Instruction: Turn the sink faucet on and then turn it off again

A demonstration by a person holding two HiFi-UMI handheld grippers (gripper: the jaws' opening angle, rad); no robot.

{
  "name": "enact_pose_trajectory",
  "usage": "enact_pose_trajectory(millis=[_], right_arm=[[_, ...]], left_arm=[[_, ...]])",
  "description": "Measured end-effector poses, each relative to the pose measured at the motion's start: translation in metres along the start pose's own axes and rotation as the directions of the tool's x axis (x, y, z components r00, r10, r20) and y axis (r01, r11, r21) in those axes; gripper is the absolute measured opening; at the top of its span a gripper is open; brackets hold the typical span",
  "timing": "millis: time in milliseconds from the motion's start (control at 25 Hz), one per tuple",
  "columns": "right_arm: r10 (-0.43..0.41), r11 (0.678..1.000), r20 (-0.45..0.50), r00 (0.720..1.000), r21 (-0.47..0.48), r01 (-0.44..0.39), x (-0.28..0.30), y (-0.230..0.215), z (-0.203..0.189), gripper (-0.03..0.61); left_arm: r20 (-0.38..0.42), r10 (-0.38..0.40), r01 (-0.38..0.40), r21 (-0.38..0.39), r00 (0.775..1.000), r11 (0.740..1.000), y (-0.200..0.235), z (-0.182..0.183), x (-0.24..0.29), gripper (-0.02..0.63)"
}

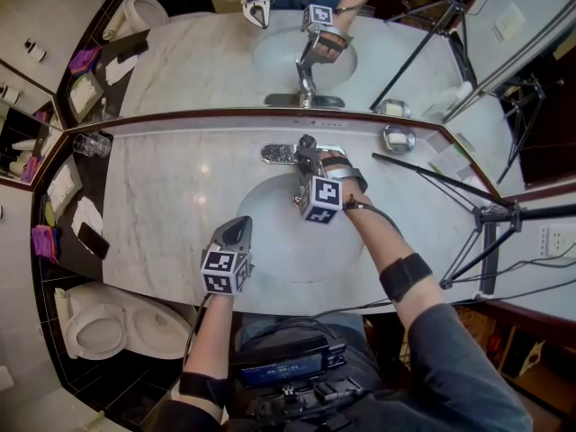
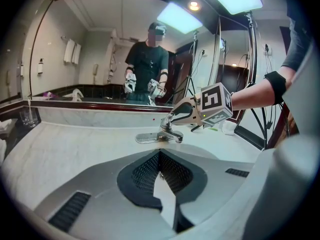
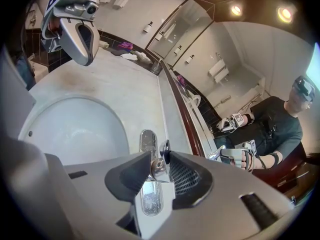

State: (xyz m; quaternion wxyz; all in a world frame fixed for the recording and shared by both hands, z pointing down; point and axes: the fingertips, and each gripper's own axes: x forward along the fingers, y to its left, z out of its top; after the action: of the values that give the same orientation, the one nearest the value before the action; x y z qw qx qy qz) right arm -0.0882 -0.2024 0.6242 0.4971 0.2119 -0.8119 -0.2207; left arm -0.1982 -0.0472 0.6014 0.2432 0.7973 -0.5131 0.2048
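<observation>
The chrome faucet (image 1: 304,154) stands at the back of the white basin (image 1: 270,237) in a marble counter. My right gripper (image 1: 309,164) reaches over the basin and is shut on the faucet handle (image 3: 150,199), with a pad pressed against each side of the lever. From the left gripper view, that gripper (image 2: 182,113) sits on top of the faucet (image 2: 170,131). No water runs from the spout. My left gripper (image 1: 237,231) hangs over the basin's front left rim, shut and empty, its jaws (image 2: 160,171) aimed toward the faucet.
A mirror (image 1: 225,61) runs along the back of the counter. A glass tumbler (image 1: 90,144) stands at the back left and a soap dish (image 1: 397,139) at the back right. A black tripod (image 1: 481,216) stands on the right, and a toilet (image 1: 99,327) lies lower left.
</observation>
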Motion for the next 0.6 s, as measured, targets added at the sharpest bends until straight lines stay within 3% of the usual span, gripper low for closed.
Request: enact_pose_trajectory(millis=[600], right_arm=[[0.066,0.995,-0.037,0.997,-0.072,-0.068,0.007,0.038,0.003,0.133]], left_arm=[[-0.002,-0.011,0.011,0.001,1.0,1.0,-0.001,0.004,0.01,0.003]])
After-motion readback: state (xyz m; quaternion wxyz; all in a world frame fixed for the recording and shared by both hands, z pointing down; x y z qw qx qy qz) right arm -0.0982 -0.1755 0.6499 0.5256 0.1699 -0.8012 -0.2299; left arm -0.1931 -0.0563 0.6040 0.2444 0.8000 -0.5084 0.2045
